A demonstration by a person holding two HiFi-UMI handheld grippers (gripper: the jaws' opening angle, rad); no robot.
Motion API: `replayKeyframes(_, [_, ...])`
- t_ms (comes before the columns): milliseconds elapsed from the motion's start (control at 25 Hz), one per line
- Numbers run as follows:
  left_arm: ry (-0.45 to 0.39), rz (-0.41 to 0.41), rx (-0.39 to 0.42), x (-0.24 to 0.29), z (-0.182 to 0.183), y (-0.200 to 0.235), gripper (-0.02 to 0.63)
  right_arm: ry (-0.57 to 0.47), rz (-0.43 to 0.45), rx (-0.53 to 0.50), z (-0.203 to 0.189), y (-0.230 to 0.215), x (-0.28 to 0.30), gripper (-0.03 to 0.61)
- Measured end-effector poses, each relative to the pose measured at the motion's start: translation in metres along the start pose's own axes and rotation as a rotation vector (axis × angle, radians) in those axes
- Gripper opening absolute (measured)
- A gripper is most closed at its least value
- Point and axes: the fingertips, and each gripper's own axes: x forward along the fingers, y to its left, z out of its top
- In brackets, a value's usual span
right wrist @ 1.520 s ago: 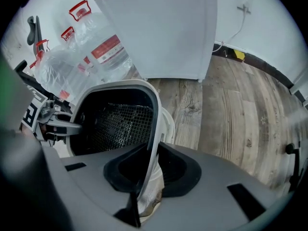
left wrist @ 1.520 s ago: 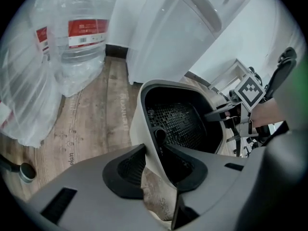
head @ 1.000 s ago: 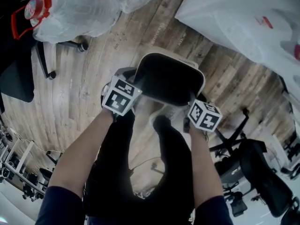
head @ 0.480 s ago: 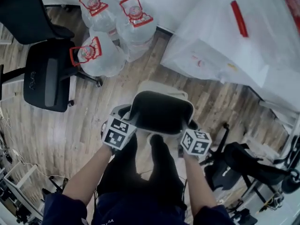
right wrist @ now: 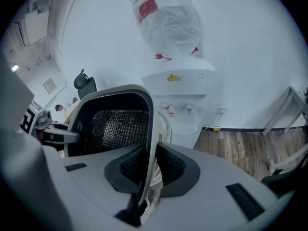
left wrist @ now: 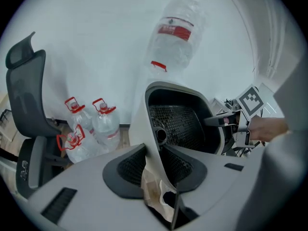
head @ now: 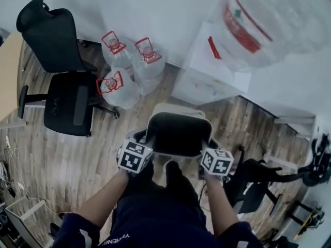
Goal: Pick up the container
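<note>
The container point(head: 177, 132) is a white bin with a black inside and a mesh basket, held up in the air in front of the person. My left gripper point(head: 147, 140) is shut on its left wall and my right gripper point(head: 209, 142) is shut on its right wall. In the left gripper view the thin white wall of the container point(left wrist: 185, 124) runs between the jaws of my left gripper point(left wrist: 156, 165), pads pressed on it. The right gripper view shows the same for the container point(right wrist: 115, 124) and my right gripper point(right wrist: 148, 170).
Three clear water jugs with red handles point(head: 129, 68) stand on the wood floor by the wall. A black office chair point(head: 62, 81) is at the left. A white water dispenser point(head: 212, 71) with a large bottle point(head: 269, 25) stands ahead. Another chair point(head: 258, 182) is at the right.
The head view has swung upward: the wall, the jugs, the chair and the dispenser with its bottle have come into sight. Both grippers keep their hold on the container's walls.
</note>
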Motion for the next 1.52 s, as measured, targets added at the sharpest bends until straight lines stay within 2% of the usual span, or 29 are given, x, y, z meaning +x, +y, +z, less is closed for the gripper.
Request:
replayKeyframes(240, [-0.056, -0.001, 0.025, -0.051, 0.018, -0.019, 0.132, -0.057, 0.002, -0.011, 0.013, 0.02, -0.048, 0.066])
replayKeyframes(440, [-0.078, -0.006, 0.021, -0.071, 0.022, -0.032, 0.132, -0.079, -0.004, -0.02, 0.018, 0.024, -0.072, 0.066])
replayKeyframes(720, [-0.09, -0.022, 0.018, -0.078, 0.025, -0.041, 0.132, -0.093, -0.016, -0.011, 0.02, 0.02, -0.082, 0.063])
replayKeyframes(1520, [-0.092, -0.034, -0.009, -0.069, 0.04, -0.033, 0.135, -0.102, -0.008, 0.003, 0.038, 0.016, -0.067, 0.06])
